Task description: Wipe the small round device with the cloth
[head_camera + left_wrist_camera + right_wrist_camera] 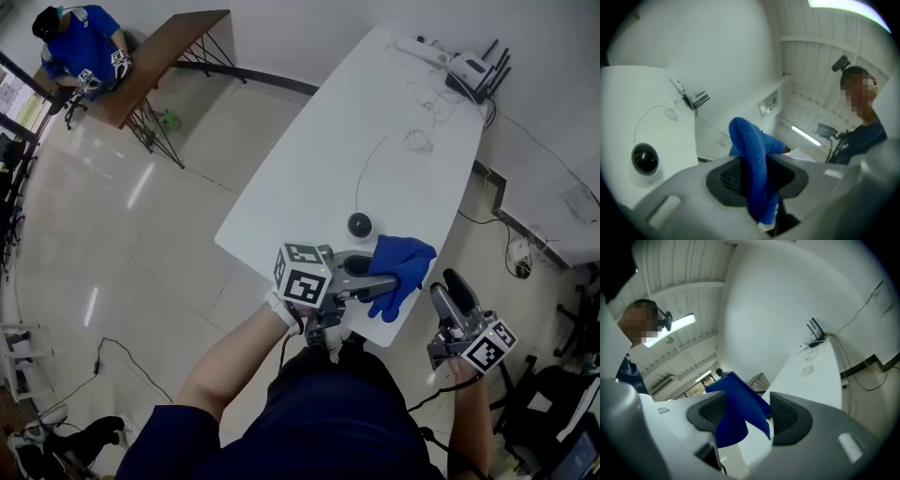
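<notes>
Left gripper (379, 286), cloth (405, 262) — device (360, 225), router (469, 73) beyond

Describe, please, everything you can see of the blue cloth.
The blue cloth looks like soft, plush fabric, crumpled and folded over on itself. The left gripper is clamped on a fold of it, and its loose end lies at the near edge of the white table. It sits just beside the small round device, apparently not touching it. The right gripper has open jaws that frame the cloth without pressing on it.
</notes>
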The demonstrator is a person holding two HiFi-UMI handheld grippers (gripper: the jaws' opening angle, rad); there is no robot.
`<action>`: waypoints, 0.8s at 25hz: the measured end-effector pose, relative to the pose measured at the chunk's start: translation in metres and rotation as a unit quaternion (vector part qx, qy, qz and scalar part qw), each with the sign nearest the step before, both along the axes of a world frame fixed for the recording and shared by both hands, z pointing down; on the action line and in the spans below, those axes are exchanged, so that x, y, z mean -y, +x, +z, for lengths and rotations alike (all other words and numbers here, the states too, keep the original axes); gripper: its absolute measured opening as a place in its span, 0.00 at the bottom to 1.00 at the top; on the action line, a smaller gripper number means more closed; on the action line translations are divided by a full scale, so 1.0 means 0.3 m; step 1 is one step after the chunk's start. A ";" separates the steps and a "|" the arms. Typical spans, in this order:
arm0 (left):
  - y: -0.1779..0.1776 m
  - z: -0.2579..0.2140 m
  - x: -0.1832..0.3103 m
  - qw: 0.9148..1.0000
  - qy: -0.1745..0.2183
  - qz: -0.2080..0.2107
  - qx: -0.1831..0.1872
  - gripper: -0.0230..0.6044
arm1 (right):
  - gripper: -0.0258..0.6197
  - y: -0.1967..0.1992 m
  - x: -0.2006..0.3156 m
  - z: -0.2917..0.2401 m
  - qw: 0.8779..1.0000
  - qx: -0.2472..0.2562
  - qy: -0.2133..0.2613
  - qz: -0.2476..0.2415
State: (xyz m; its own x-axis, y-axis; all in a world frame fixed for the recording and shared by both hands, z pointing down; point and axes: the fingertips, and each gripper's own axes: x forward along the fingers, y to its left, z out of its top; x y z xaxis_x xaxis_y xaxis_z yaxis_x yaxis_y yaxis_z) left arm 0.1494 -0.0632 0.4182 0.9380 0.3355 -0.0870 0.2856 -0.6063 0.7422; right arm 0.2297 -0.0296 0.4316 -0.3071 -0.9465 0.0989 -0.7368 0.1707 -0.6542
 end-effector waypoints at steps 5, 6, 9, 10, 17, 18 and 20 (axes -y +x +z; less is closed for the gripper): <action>-0.023 -0.213 -0.068 0.994 0.005 0.082 -0.073 0.23 | 0.69 -0.057 0.035 -0.239 0.984 0.036 0.138 -0.106; -0.013 -0.241 -0.079 0.992 0.001 0.093 -0.082 0.23 | 0.70 -0.076 0.028 -0.262 0.981 0.036 0.150 -0.121; 0.064 -0.275 -0.097 0.992 -0.014 0.093 -0.088 0.23 | 0.70 -0.109 -0.010 -0.283 0.978 0.044 0.155 -0.133; 0.098 -0.263 -0.102 0.994 -0.015 0.082 -0.076 0.23 | 0.70 -0.109 -0.024 -0.274 0.980 0.050 0.148 -0.121; 0.248 -0.186 -0.215 0.986 -0.095 0.126 -0.046 0.25 | 0.51 -0.010 -0.125 -0.145 0.988 0.105 0.103 0.033; 0.257 -0.187 -0.231 0.980 -0.128 0.140 -0.052 0.26 | 0.47 0.010 -0.150 -0.133 0.987 0.114 0.104 0.047; 0.273 -0.191 -0.266 0.969 -0.179 0.160 -0.062 0.30 | 0.37 0.042 -0.198 -0.117 0.985 0.123 0.103 0.066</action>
